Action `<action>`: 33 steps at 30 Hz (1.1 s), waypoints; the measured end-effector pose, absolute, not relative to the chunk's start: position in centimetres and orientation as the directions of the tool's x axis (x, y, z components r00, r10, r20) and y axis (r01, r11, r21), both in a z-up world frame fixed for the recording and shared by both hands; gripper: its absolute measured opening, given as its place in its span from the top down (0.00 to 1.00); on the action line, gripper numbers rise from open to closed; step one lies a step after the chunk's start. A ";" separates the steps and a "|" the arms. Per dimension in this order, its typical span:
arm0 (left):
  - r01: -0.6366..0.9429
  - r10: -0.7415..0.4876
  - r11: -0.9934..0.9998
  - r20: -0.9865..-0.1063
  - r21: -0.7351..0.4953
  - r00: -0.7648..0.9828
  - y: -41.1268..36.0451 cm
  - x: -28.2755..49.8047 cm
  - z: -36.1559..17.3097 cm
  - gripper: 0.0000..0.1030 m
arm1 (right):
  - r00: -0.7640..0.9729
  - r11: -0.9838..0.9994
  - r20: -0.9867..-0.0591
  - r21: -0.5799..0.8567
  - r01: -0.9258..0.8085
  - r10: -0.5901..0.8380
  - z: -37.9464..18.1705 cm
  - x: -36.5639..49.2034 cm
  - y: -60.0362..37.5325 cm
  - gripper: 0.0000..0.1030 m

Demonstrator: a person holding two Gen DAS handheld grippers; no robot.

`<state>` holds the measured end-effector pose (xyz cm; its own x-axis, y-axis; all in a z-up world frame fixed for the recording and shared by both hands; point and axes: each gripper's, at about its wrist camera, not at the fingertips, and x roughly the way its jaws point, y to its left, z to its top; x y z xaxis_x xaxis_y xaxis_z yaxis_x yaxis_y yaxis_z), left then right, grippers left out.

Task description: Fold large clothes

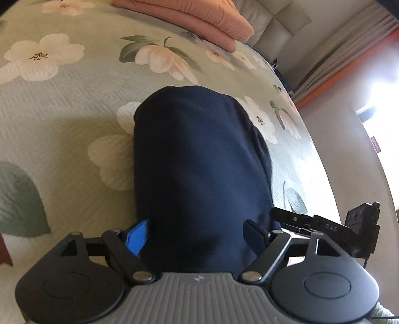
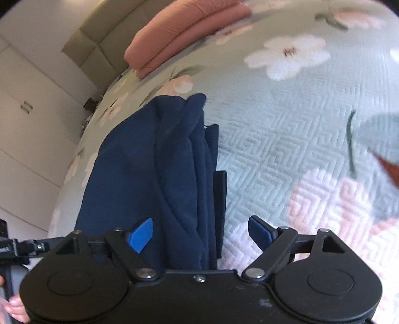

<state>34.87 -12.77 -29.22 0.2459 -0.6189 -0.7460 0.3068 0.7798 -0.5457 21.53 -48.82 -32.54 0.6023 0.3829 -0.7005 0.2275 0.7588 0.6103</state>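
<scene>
The navy garment lies folded on the floral bedspread, near the pink blanket. Both the left gripper and right gripper stand wide, holding nothing. Lift both away straight, so no layer snags.

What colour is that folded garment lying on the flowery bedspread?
Dark navy blue, plain with no pattern. The folded garment shows best in the left wrist view.

The navy garment is soft, matt knit cloth lying on the bedspread, a quilted cloth with raised geometric stitching and printed flowers. Beyond the garment, the folded pink fabric looks smooth and matt.
</scene>
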 end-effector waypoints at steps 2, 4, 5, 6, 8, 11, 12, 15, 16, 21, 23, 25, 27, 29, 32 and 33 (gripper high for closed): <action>0.289 -0.621 0.778 -0.752 -0.557 0.222 -12.7 35.7 -30.2 0.20 | 0.606 0.742 -0.692 0.628 0.237 0.392 -33.3 21.9 -49.2 0.02; 0.296 -0.624 0.774 -0.756 -0.560 0.200 -13.0 36.1 -30.9 0.18 | 0.615 0.734 -0.678 0.641 0.226 0.402 -33.8 22.1 -49.3 0.01; 0.308 -0.627 0.770 -0.754 -0.559 0.197 -13.2 36.1 -31.1 0.15 | 0.612 0.724 -0.671 0.654 0.222 0.418 -34.2 22.3 -49.3 0.00; 0.316 -0.627 0.768 -0.754 -0.556 0.196 -13.3 36.1 -31.2 0.14 | 0.608 0.704 -0.660 0.675 0.222 0.441 -34.6 22.5 -49.4 0.00; 0.318 -0.635 0.761 -0.749 -0.565 0.188 -13.6 36.3 -31.7 0.09 | 0.612 0.673 -0.640 0.704 0.224 0.465 -35.3 22.8 -49.5 0.00; 0.290 -0.664 0.739 -0.730 -0.608 0.161 -13.8 36.9 -33.1 0.03 | 0.599 0.657 -0.615 0.730 0.188 0.513 -35.7 23.2 -49.9 0.00; 0.284 -0.674 0.731 -0.722 -0.620 0.157 -13.9 37.0 -33.6 0.02 | 0.590 0.650 -0.607 0.739 0.175 0.532 -35.8 23.4 -50.1 0.00; 0.270 -0.701 0.708 -0.697 -0.653 0.151 -14.2 37.3 -34.9 0.00 | 0.555 0.602 -0.563 0.787 0.134 0.612 -36.2 24.2 -49.8 0.00; 0.260 -0.715 0.695 -0.683 -0.670 0.150 -14.2 37.4 -35.3 0.00 | 0.541 0.592 -0.551 0.797 0.116 0.635 -36.3 24.3 -49.4 0.00; 0.170 -0.770 0.637 -0.612 -0.751 0.182 -13.5 37.2 -37.6 0.05 | 0.535 0.671 -0.574 0.741 0.019 0.620 -35.7 24.7 -45.5 0.00; 0.196 -0.750 0.661 -0.628 -0.724 0.210 -13.7 36.6 -37.2 0.22 | 0.556 0.681 -0.576 0.732 0.023 0.600 -35.3 24.3 -44.8 0.04; 0.218 -0.754 0.656 -0.614 -0.722 0.235 -13.5 35.8 -36.4 0.35 | 0.571 0.686 -0.569 0.728 0.013 0.592 -34.5 23.7 -44.6 0.18; 0.234 -0.769 0.638 -0.591 -0.734 0.244 -13.2 35.0 -35.5 0.41 | 0.580 0.692 -0.556 0.722 -0.019 0.595 -33.0 22.9 -44.0 0.29; 0.259 -0.792 0.609 -0.556 -0.749 0.255 -12.7 33.7 -34.1 0.42 | 0.587 0.725 -0.561 0.685 -0.067 0.584 -31.1 22.2 -42.7 0.30; 0.293 -0.810 0.584 -0.520 -0.757 0.271 -11.4 31.1 -32.0 0.42 | 0.594 0.740 -0.550 0.662 -0.118 0.587 -28.2 20.0 -40.9 0.30; 0.295 -0.818 0.571 -0.505 -0.766 0.274 -10.5 30.1 -31.3 0.42 | 0.599 0.739 -0.540 0.660 -0.135 0.591 -27.1 18.9 -40.2 0.30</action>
<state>30.09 -10.49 -31.27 0.2740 -0.8185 -0.5050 0.2951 0.5713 -0.7659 18.95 -40.22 -27.10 0.5994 0.5910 -0.5398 -0.1351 0.7394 0.6596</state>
